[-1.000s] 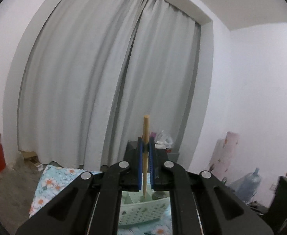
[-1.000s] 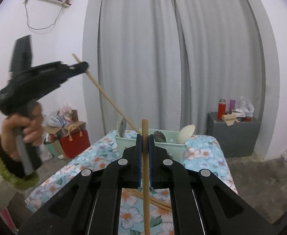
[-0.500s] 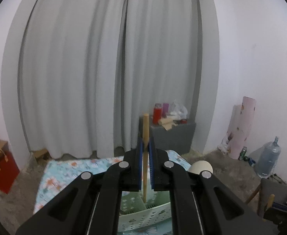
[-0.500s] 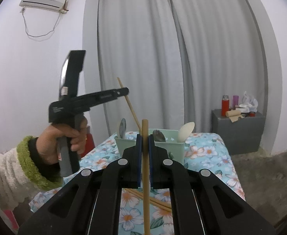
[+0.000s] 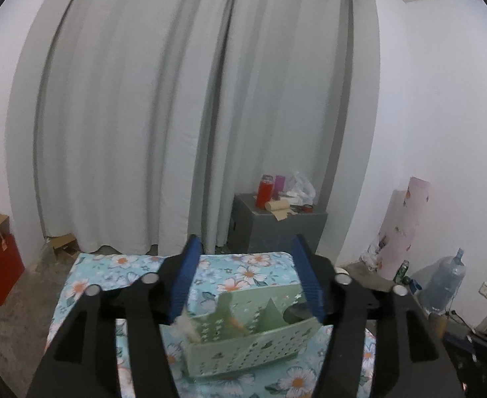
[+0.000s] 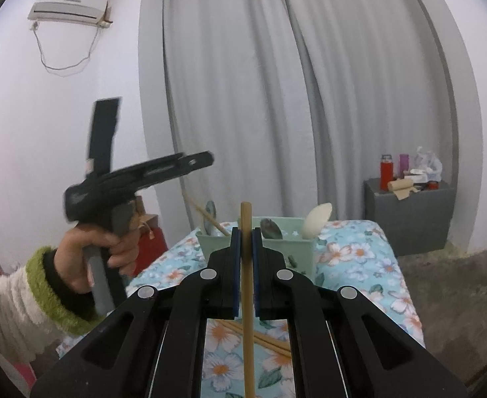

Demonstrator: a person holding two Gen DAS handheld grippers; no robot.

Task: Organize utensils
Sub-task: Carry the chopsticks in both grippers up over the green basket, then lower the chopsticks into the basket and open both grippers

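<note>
One wooden chopstick (image 6: 246,265) is standing upright between the blue pads of the right gripper (image 6: 246,237), whose jaws are pressing closed against it. Two more chopsticks (image 6: 260,336) are lying on the floral tablecloth (image 6: 356,258) beneath. Beyond, a green perforated caddy (image 6: 260,242) is holding spoons and a slanting chopstick (image 6: 207,217). Above the caddy (image 5: 243,348), the left gripper (image 5: 246,285) is hanging with jaws spread wide, gripping nothing. Behind, grey curtains (image 5: 193,116) are covering the wall.
</note>
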